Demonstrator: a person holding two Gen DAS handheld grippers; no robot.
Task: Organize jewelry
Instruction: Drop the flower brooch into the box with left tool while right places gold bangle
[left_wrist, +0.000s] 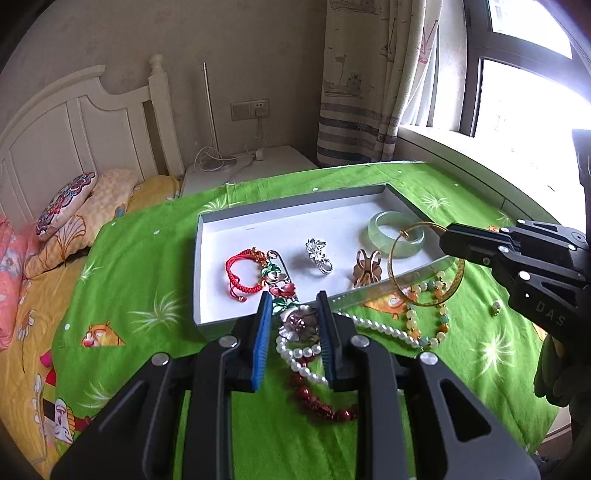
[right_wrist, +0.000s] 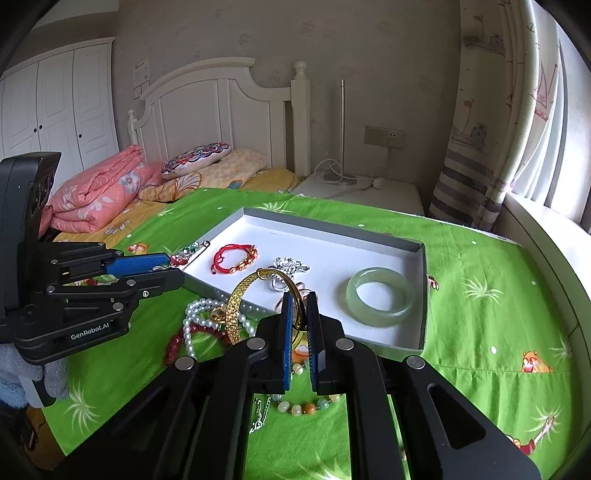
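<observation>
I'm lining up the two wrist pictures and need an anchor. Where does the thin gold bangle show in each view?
Left wrist view: the thin gold bangle hangs right of centre, pinched by the right gripper, over the near right rim of the shallow white tray.
Right wrist view: the bangle stands at centre, just beyond the right gripper that holds it.
Shared landmark: the pale green jade bangle inside the tray.

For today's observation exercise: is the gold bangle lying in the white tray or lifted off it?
Lifted. The right gripper is shut on the gold bangle, which hangs upright above the tray edge, not resting inside.
</observation>
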